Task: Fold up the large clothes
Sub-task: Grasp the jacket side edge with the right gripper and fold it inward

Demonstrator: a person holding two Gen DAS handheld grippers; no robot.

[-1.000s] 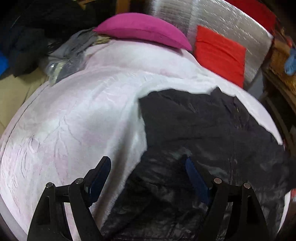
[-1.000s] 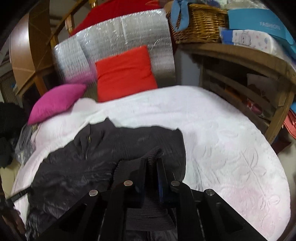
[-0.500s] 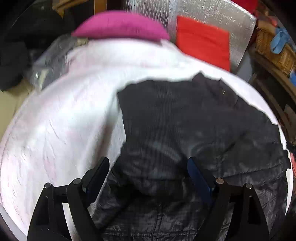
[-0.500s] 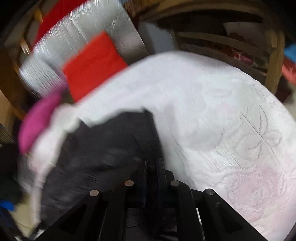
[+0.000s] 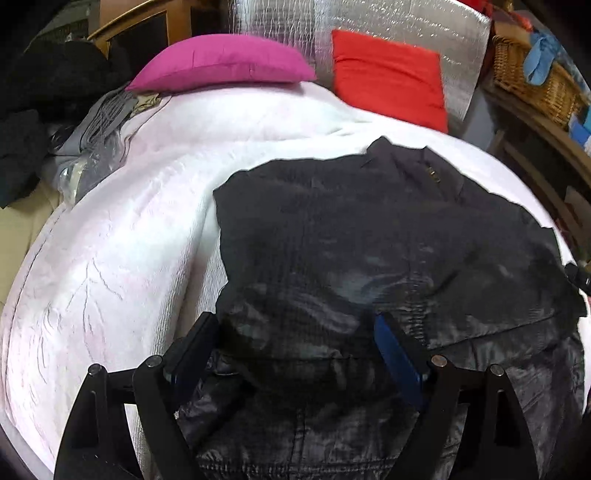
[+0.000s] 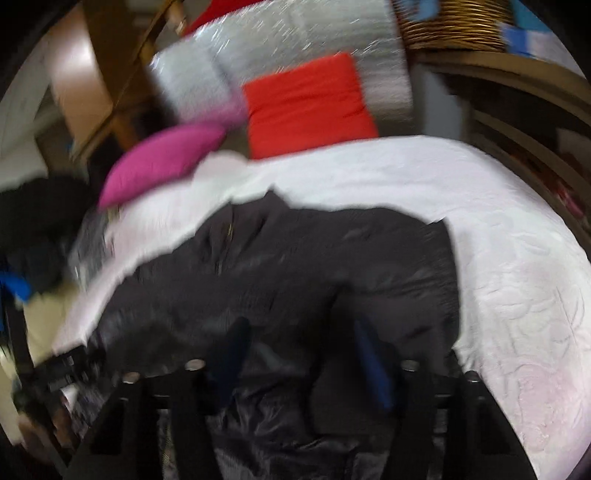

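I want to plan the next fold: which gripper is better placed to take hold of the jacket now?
Probably left: left gripper stands open astride a raised fold of the black jacket. Right gripper has just been opening, nothing pinched.

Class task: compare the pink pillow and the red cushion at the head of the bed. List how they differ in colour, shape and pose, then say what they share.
Colour: the pink pillow is magenta; the red cushion is bright red.
Shape: the pink pillow is rounded and tapers to corners; the red cushion is squarish with flatter edges.
Pose: the pink pillow lies flat on the white bedspread; the red cushion leans up against the silver padding.
Shared: both are plain, unpatterned and beyond the dark jacket.
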